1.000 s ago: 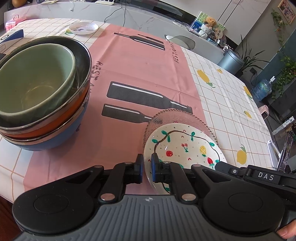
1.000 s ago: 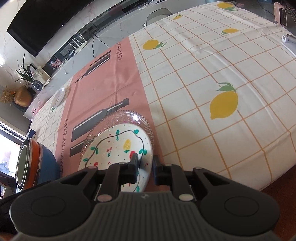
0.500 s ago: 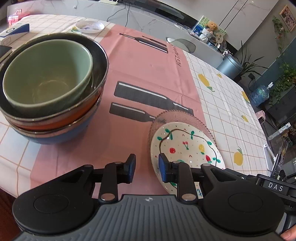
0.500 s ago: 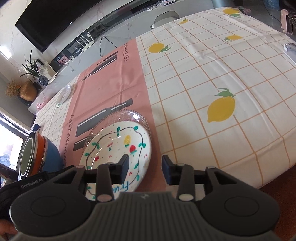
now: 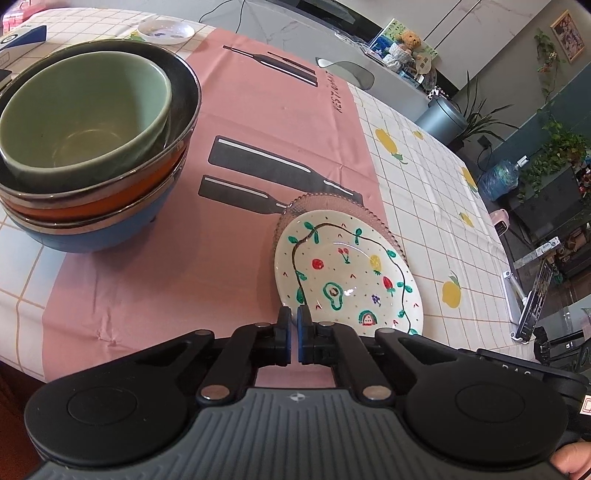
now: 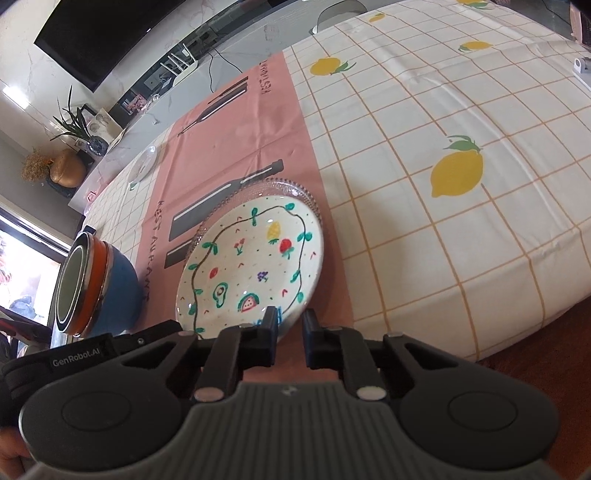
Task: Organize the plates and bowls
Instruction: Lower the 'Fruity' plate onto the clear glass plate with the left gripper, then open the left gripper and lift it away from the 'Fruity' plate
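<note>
Both grippers' jaws spread half a second earlier, then closed again. The left gripper (image 5: pixel 293 321) pinched together beside the painted plate (image 5: pixel 347 273); the right gripper (image 6: pixel 290 321) narrowed around that plate's near rim.

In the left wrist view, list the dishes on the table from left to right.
Stacked bowls → small white saucer at the far edge → painted plate, resting on a clear beaded plate.

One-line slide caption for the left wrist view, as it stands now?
Left gripper shut at the near rim of the painted plate stacked on a glass plate, beside nested bowls.
</note>
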A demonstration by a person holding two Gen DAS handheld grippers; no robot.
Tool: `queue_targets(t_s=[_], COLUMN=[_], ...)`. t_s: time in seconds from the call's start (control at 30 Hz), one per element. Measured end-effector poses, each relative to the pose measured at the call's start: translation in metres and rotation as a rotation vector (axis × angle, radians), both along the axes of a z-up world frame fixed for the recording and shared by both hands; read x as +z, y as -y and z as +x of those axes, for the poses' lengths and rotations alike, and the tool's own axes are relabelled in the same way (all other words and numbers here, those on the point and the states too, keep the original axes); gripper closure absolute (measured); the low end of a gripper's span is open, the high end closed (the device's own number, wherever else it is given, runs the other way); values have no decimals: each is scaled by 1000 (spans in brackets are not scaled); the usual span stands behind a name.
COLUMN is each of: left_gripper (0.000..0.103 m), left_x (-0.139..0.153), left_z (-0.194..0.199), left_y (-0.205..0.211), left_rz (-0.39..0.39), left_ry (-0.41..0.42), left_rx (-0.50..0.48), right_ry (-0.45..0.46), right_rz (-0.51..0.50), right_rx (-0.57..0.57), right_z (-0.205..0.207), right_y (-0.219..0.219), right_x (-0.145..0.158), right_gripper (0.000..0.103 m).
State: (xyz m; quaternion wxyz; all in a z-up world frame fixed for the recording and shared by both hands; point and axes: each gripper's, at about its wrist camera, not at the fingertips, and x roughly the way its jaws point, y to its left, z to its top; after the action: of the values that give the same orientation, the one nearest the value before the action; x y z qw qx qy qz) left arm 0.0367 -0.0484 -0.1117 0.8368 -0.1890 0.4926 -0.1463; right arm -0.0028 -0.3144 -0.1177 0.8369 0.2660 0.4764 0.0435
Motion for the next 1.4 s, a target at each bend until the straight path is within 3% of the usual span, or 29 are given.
queue_targets(t_s=[0.2,0.5,0.6,0.7,0.83,1.4], left_gripper=[101,102,101,98,98,102], left_x=[1,-2,4,10,2,7], left_z=[5,11,9,14,33,36], left_y=[5,12,7,3,1,12], left_rz=[7,9,15,77,97,133], left_ry=[19,26,72,119,93,118], left_rx=[5,3,28,77,80,24], right_ry=[12,42,43,54,47,48], right_rz=[-45,-128,-122,-123,-110,-58], right_rx=[13,33,29,14,-13,-29], right_z=[8,17,18,16,19,25], right_y=[-5,-13,-11,-8,-1,5], right_x=[3,4,5,8,6,2], right_gripper=[92,103,103,97,79,85])
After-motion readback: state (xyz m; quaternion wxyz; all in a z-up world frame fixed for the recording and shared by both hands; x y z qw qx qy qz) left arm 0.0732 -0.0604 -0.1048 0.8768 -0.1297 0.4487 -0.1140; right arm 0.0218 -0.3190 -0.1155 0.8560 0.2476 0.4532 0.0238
